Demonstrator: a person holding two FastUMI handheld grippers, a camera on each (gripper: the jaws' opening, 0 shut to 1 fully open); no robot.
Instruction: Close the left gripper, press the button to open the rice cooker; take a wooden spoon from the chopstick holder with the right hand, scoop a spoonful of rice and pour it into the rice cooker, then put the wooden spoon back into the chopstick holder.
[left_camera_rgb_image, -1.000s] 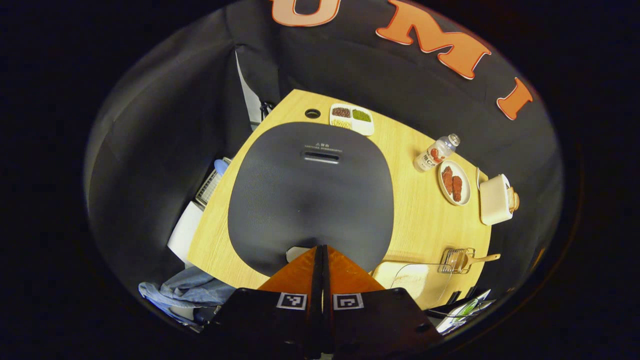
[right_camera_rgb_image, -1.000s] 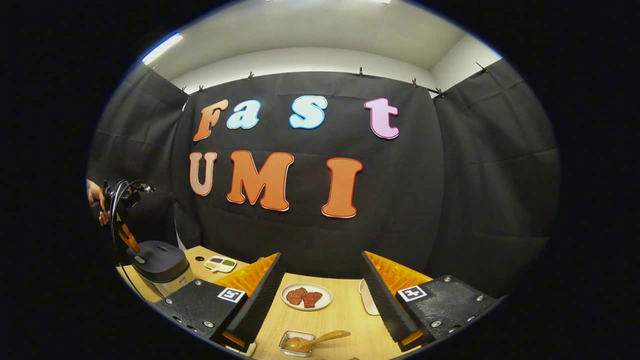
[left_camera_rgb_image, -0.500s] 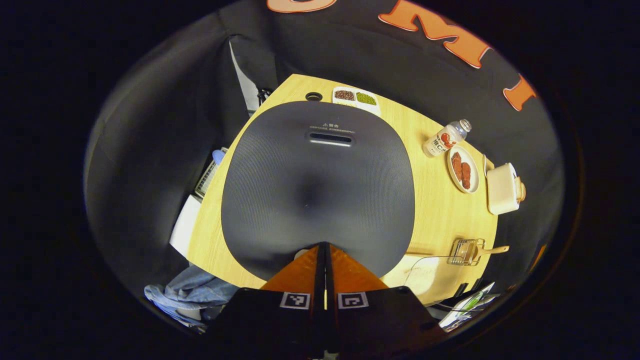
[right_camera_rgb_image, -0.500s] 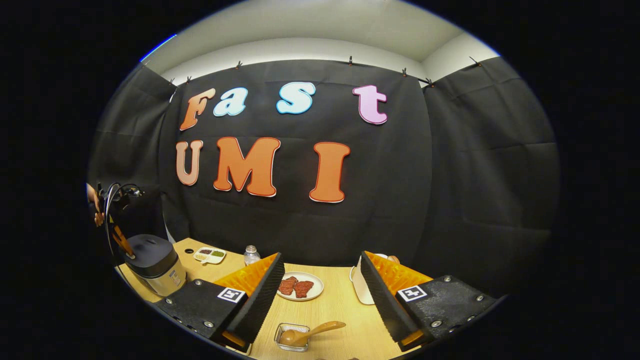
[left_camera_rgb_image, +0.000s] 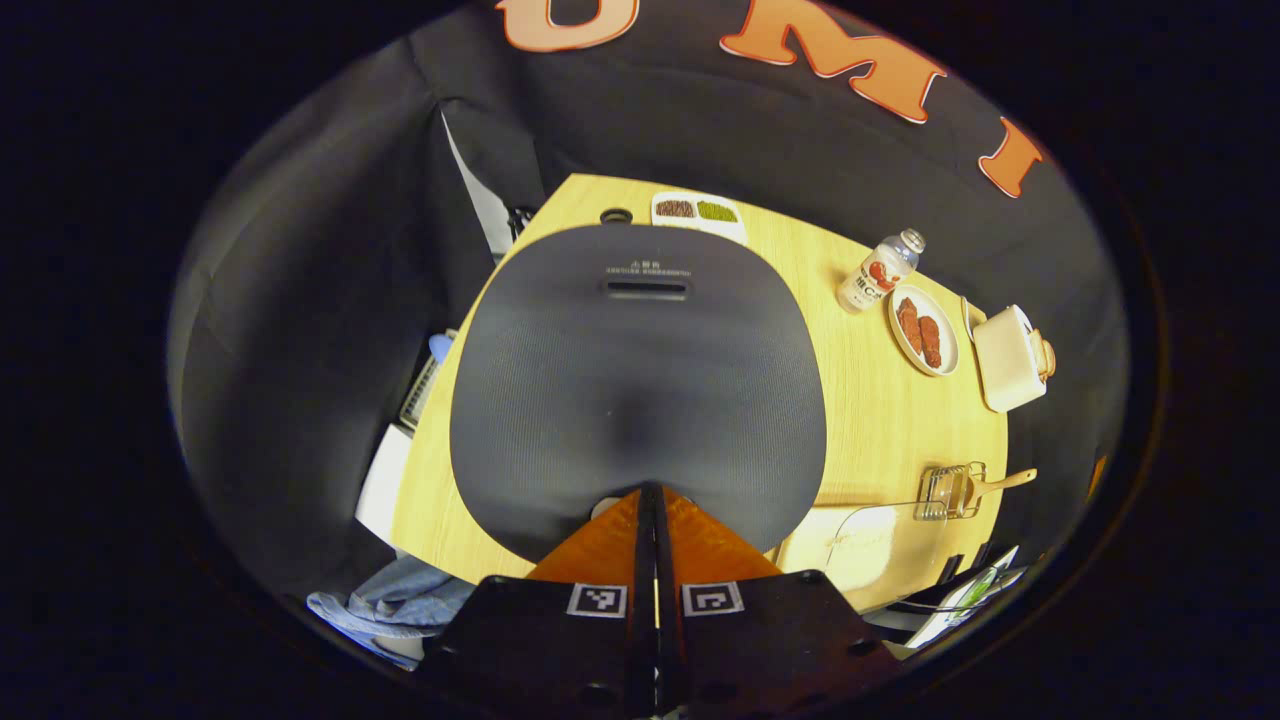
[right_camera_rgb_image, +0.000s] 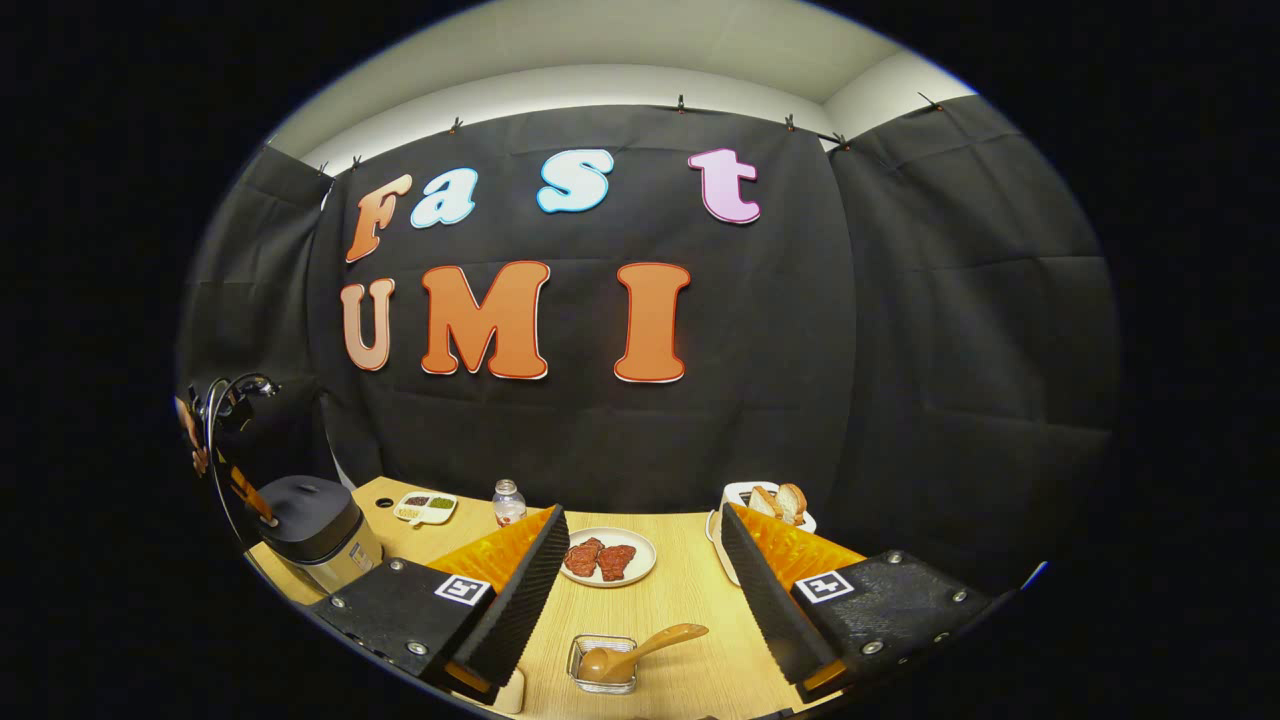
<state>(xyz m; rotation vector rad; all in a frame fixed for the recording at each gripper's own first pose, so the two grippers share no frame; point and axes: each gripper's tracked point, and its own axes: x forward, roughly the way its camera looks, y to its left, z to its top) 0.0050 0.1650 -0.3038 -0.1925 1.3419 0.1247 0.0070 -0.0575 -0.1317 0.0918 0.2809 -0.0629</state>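
The rice cooker's dark grey lid (left_camera_rgb_image: 640, 380) lies shut below my left gripper (left_camera_rgb_image: 648, 494). That gripper is shut with nothing in it, and its tips sit at the pale button (left_camera_rgb_image: 602, 507) on the lid's front edge. In the right gripper view the cooker (right_camera_rgb_image: 318, 518) stands at the far left with the left gripper (right_camera_rgb_image: 252, 492) on top. My right gripper (right_camera_rgb_image: 641, 515) hangs open above the table. Below it the wooden spoon (right_camera_rgb_image: 640, 651) lies with its bowl in the wire chopstick holder (right_camera_rgb_image: 602, 664). The holder (left_camera_rgb_image: 948, 490) and a clear rice box (left_camera_rgb_image: 858, 537) stand right of the cooker.
A plate of red meat (right_camera_rgb_image: 610, 558), a small bottle (right_camera_rgb_image: 508, 500), a white toaster with bread (right_camera_rgb_image: 765, 500) and a divided dish of beans (right_camera_rgb_image: 425, 507) stand along the back of the wooden table (right_camera_rgb_image: 680, 600). Blue cloth (left_camera_rgb_image: 400, 600) lies beyond the table's near-left edge.
The right gripper view has shifted, so the toaster and bottle now show and the spoon holder sits more central. The left gripper stays shut at the lid's front; the lid has not opened.
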